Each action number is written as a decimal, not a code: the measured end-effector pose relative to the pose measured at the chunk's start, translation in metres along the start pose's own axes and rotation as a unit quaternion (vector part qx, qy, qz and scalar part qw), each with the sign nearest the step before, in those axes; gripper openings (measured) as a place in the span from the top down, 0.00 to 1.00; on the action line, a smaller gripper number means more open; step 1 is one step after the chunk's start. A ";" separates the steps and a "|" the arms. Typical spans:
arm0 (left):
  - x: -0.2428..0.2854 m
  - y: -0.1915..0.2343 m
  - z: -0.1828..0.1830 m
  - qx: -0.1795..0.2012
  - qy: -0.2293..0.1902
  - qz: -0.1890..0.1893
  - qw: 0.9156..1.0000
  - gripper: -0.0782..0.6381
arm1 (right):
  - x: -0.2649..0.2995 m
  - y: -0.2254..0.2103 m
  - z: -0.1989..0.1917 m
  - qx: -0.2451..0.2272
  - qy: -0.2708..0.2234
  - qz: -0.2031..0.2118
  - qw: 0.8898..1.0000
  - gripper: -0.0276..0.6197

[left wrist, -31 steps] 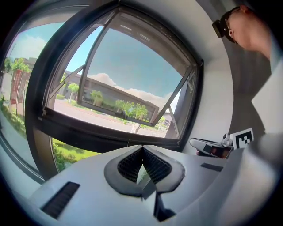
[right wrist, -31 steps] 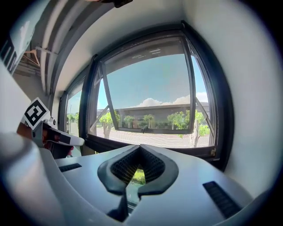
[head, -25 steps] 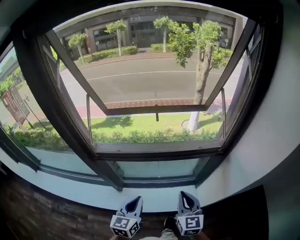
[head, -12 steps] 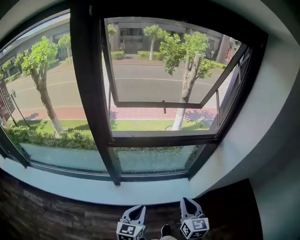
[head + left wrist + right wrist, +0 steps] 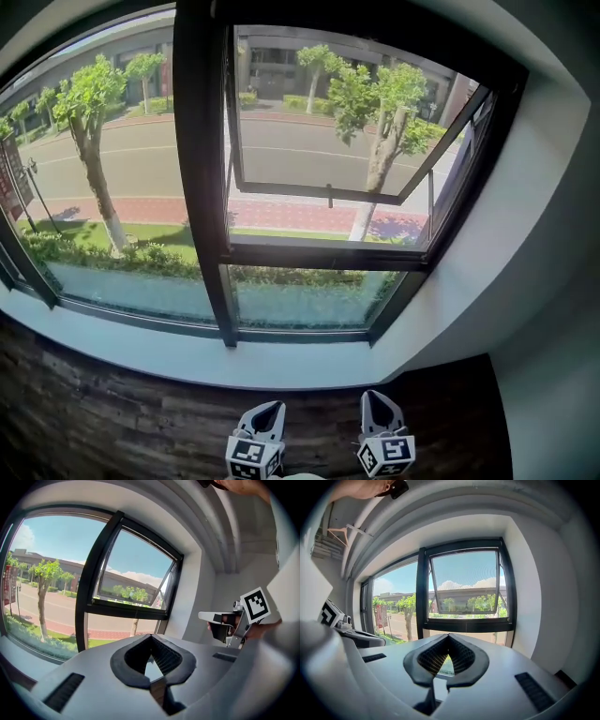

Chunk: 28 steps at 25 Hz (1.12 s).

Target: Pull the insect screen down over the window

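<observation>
At the left edge of the head view, about 9 o'clock, we see a tree (image 5: 89, 122) with a hedge (image 5: 94, 253) under it and a road (image 5: 141, 164) behind, all through a wide fixed pane. Moving right, a thick dark mullion (image 5: 202, 169) runs from 12 o'clock down toward the centre and separates this pane from the window (image 5: 328, 195). The window sits from 12 to 2 o'clock; its sash is tilted outward at the bottom, and a second tree (image 5: 384, 159) shows through the opening. Under the sash there is a lower pane (image 5: 309, 300), which is closed. The insect screen itself we cannot make out in any view, so we can only place the window. Below the glass, a white sill (image 5: 187, 356) curves from 8 to 5 o'clock, and under it lies a dark wooden surface (image 5: 112, 422). Further right, at 3 o'clock, stands a white wall (image 5: 525, 234). The left gripper (image 5: 270, 410) is at 6 o'clock, a little to the left, low and well apart from the window. In the left gripper view its jaws are together at the tips and hold nothing. The right gripper (image 5: 373, 401) is just beside it, near 5 o'clock, and it also points toward the sill. In the right gripper view its jaws are likewise closed tip to tip, with nothing between them, and the window appears beyond them at 12 o'clock.
</observation>
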<state>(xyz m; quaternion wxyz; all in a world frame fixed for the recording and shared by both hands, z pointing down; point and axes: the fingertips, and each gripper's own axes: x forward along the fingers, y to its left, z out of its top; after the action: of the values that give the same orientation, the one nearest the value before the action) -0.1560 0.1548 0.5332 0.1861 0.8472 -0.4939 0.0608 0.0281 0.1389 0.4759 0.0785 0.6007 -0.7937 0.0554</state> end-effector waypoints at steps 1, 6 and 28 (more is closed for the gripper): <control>-0.004 -0.011 0.002 0.004 -0.003 0.003 1.000 0.87 | -0.011 -0.003 -0.004 0.002 0.000 0.001 1.000 0.95; -0.036 -0.084 -0.008 0.013 -0.019 0.012 1.000 0.87 | -0.081 -0.027 -0.009 -0.003 -0.019 0.010 1.000 0.95; -0.157 -0.282 -0.097 0.042 -0.053 0.055 0.996 0.87 | -0.310 -0.064 -0.060 -0.022 -0.053 0.063 0.996 0.95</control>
<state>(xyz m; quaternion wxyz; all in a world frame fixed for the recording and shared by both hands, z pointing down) 0.0149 0.4439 0.5059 0.1203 0.8278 -0.5459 0.0472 0.1761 0.4255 0.4753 0.0456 0.5496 -0.8341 0.0113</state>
